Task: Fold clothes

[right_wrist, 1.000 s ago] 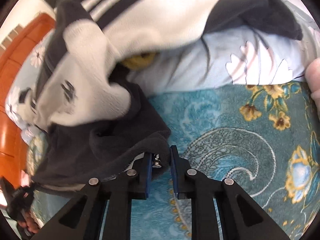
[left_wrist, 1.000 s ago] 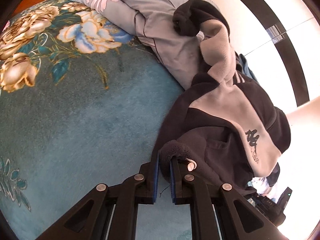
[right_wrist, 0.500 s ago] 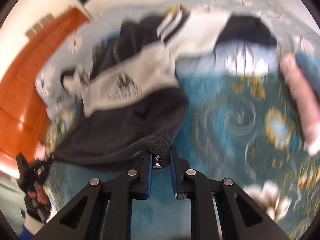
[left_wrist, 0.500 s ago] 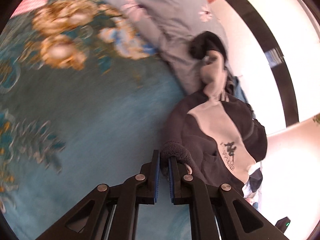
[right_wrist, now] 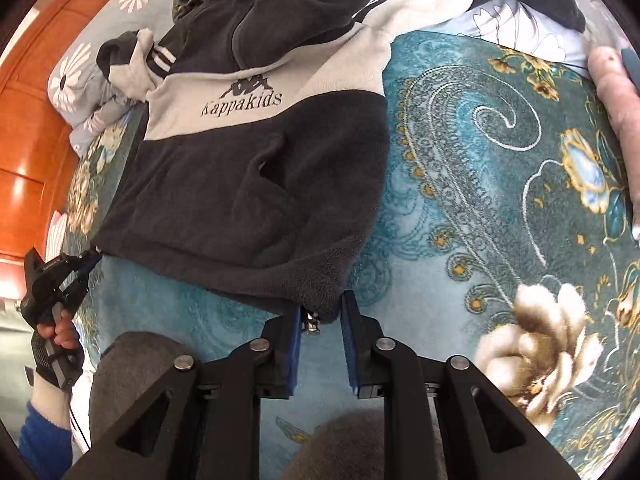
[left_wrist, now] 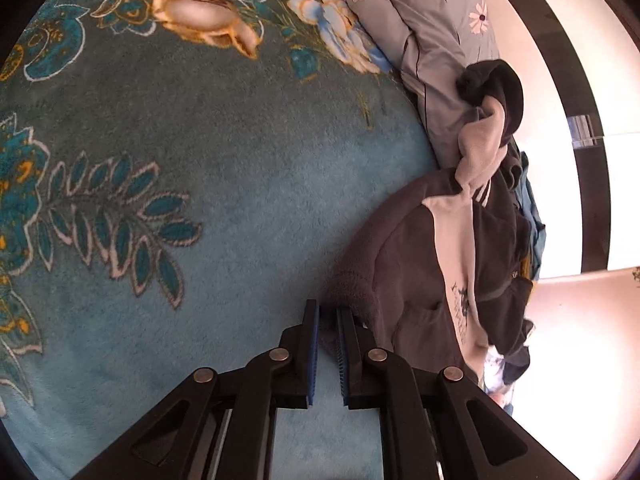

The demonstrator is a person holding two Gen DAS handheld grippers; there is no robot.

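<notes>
A dark grey and cream hoodie (right_wrist: 248,168) with "Kappakids" on the chest lies front up, spread on the teal floral blanket (right_wrist: 480,200). Its hood and sleeves rest on the grey daisy quilt (right_wrist: 72,76). My right gripper (right_wrist: 320,308) is shut on the hoodie's near right hem corner. At the far left of the right wrist view, my left gripper (right_wrist: 86,264) pinches the other hem corner. In the left wrist view the hoodie (left_wrist: 420,280) lies to the right, and the left gripper (left_wrist: 328,312) holds its fleecy hem edge between narrow jaws.
An orange wooden headboard (right_wrist: 24,120) runs behind the quilt. A person's finger (right_wrist: 616,92) shows at the right edge, and a hand (right_wrist: 60,332) grips the left tool. Two grey rounded shapes (right_wrist: 128,368) sit close below the right gripper. Open blanket (left_wrist: 200,160) stretches left.
The hoodie was hanging bunched and lifted; both grippers drew its hem back toward me and it now lies flat on the blanket. Both grips have stayed on the hem.
</notes>
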